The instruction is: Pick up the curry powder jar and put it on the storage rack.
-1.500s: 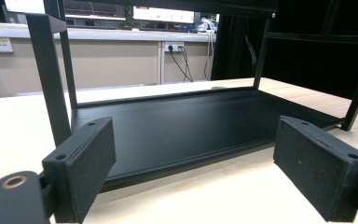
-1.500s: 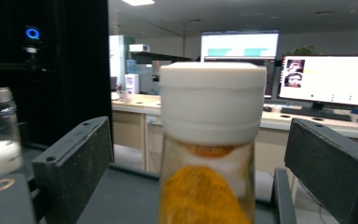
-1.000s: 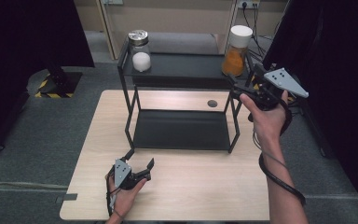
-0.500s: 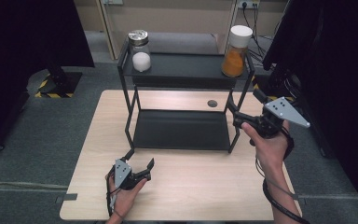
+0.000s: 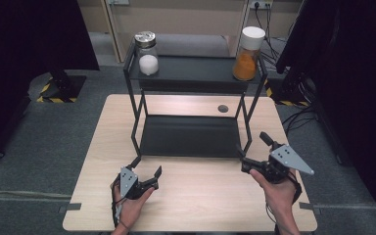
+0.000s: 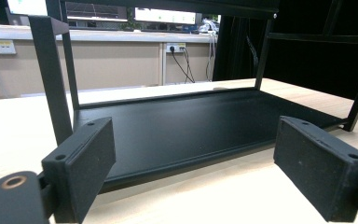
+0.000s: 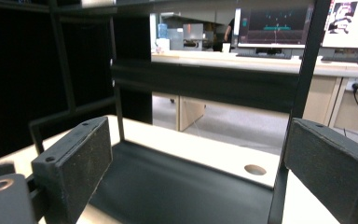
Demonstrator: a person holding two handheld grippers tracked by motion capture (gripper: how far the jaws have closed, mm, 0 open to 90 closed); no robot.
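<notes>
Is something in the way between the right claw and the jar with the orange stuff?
Partly. The right gripper sits low at the rack's front right leg, jaws open and empty. The orange jar stands on the top shelf directly above, so that shelf's edge lies between them; going up around it looks clear.

Lab: monitors, black curtains

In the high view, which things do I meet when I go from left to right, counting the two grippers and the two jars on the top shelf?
Left gripper → jar of white powder with a metal lid → jar of orange powder with a white lid → right gripper.
</notes>
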